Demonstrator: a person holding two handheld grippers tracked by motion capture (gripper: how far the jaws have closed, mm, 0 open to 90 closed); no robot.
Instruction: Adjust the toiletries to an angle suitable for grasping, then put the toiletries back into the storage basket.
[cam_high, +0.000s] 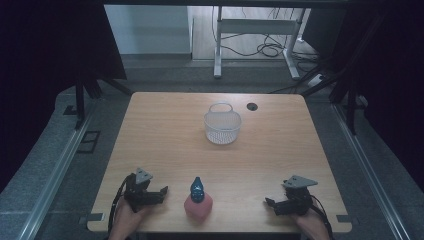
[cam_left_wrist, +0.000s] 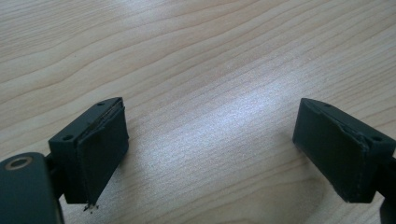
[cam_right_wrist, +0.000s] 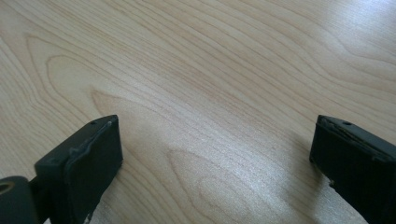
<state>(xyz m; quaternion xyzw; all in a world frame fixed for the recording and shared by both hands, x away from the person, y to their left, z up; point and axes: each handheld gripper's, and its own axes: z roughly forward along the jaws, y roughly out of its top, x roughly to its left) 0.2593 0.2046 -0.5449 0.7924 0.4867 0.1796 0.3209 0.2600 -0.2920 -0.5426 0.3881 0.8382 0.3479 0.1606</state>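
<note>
Pink toy (cam_high: 198, 206) with a blue bottle (cam_high: 197, 189) on it sits between the left gripper (cam_high: 159, 192) and right gripper (cam_high: 270, 203), both wide open, empty. Nothing grasped yet; next, probably 1 gripper must close in on the toy.

1. One light wooden table (cam_high: 165, 135) with a pale grain top.
2. One white wire-mesh basket (cam_high: 222, 128) with a thin looped handle.
3. One pink, rounded, strawberry-shaped thing (cam_high: 198, 206) near the table's front edge.
4. One small dark blue figure-like thing (cam_high: 197, 189), touching the pink one's far side.
5. One small round black cable hole (cam_high: 252, 106) in the table top.
6. Two black hand-held two-jaw grippers: the left gripper (cam_high: 159, 192) and the right gripper (cam_high: 270, 203).
7. Two hands, the left hand (cam_high: 126, 220) and the right hand (cam_high: 313, 224), one on each gripper.
</note>
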